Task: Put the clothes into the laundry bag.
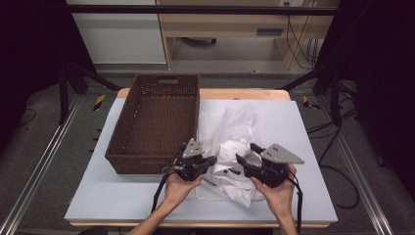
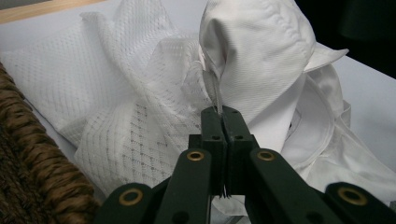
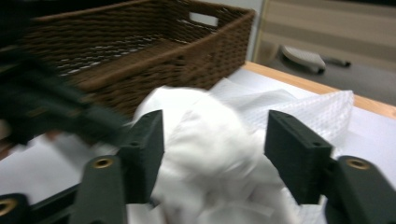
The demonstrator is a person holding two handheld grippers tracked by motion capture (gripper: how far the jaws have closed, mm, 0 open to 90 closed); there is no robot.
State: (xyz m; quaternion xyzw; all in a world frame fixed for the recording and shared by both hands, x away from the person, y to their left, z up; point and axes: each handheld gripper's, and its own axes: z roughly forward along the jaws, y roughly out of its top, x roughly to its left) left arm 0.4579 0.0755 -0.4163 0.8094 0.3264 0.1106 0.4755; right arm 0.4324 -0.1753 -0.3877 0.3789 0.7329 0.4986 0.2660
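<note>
A wooden table (image 1: pixel 244 93) is seen, and its top is covered by a flat pale grey sheet (image 1: pixel 303 147). A strip of bare wood is left showing along the far edge. A long brown woven basket (image 1: pixel 155 122) with a cut-out handle hole is set on the left half of the sheet. A crumpled white cloth (image 1: pixel 234 147) is laid just beside the basket, to its right, near the middle of the sheet. Part of the cloth is made of thin white mesh (image 2: pixel 126 116), and this part is spread flat on the sheet
</note>
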